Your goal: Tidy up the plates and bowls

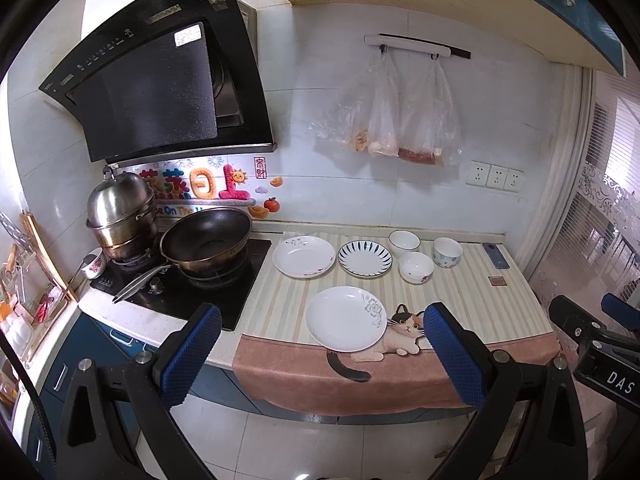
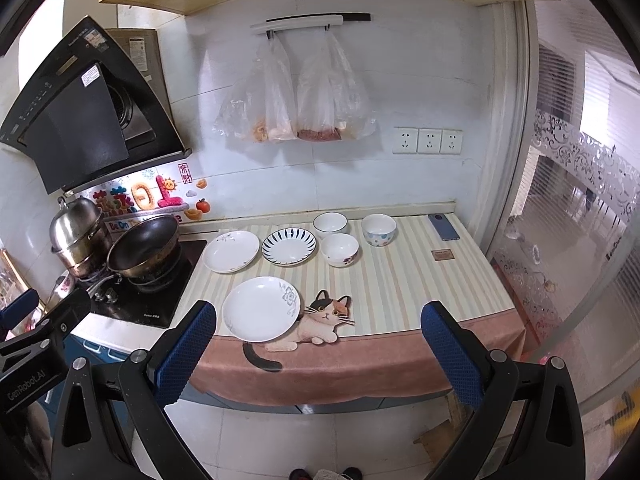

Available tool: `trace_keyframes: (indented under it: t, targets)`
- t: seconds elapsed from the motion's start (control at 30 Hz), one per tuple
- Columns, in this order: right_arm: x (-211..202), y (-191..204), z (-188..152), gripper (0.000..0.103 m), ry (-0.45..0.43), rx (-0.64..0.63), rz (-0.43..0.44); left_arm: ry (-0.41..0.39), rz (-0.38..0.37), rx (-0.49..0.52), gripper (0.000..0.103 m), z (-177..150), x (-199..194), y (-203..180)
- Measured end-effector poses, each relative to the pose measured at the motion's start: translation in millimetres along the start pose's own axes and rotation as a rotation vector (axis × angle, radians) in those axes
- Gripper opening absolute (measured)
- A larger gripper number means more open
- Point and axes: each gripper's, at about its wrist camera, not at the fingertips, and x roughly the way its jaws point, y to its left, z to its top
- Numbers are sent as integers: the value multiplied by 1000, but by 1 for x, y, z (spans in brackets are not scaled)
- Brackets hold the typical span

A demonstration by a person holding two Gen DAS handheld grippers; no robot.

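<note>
Nearest my lenses are the blue textured pads of my two tools: the left gripper (image 1: 322,354) and the right gripper (image 2: 320,350) both have their fingers spread wide apart with nothing between them, held back from the counter edge over the pale floor tiles.

Just beyond them, a white plate with a grey flower print (image 1: 346,318) lies empty at the front of the striped cream tablecloth with a cat picture (image 1: 460,280), its rim overlapping the cat. Farther back sit two more empty dishes side by side: a white plate with small dark markings (image 1: 304,256) next to the hob, and a white plate with dark blue radiating stripes (image 1: 365,259) to its right. Right of those are three bowls close together but apart: a white bowl with a thin dark rim (image 1: 404,242) at the back, a white bowl with a red flower motif (image 1: 416,267) in front of it, and a taller white bowl with pale dots (image 1: 448,252) farthest right. All three look empty as far as I can see into them.

On the black hob (image 1: 208,300), a dark wok (image 1: 206,240) appears empty; the lidded steel steamer pot (image 1: 120,216) hides its contents.

My left view alone shows a rack of utensils at the far left edge. My right view alone shows shoe tips at the bottom, and a frosted patterned glass door (image 2: 580,184) in full.
</note>
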Motion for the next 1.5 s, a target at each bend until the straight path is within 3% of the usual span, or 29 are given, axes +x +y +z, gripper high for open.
trace_keyframes:
  t: [0.17,0.33,0.5,0.6,0.77,1.03,1.1,1.23,1.3,1.4,1.47,1.5]
  targets:
    - [33,1,-6,103,-1,17,46,-34,12,14,103,-1,21,8]
    - [110,-1,-21,103,123,48,67,-32,126,48,103,-8,77,19]
    - [200,-7,-34,103,242,39,63,87,158,11,103,-20,153,33]
    - [265,-15,-41,103,313,54,109,167,170,-4,103,-31,202,39]
    - [369,-18,-48,103,424,39,184,335,150,-38,103,-55,304,43]
    - [511,6,-68,100,589,-38,283,519,104,-53,102,-85,432,33]
    - [536,12,-71,99,617,-47,302,574,86,-75,94,-94,459,35]
    - [580,20,-81,84,697,-33,358,639,57,-113,87,-105,492,37]
    - [594,23,-86,73,733,-24,378,671,35,-123,65,-111,502,37]
    - [610,26,-94,61,763,-9,420,711,-3,-119,44,-120,511,33]
    - [613,27,-93,47,736,-8,448,719,-13,-115,41,-122,512,30]
    - [615,29,-94,32,747,-9,464,715,-6,-109,41,-122,510,29]
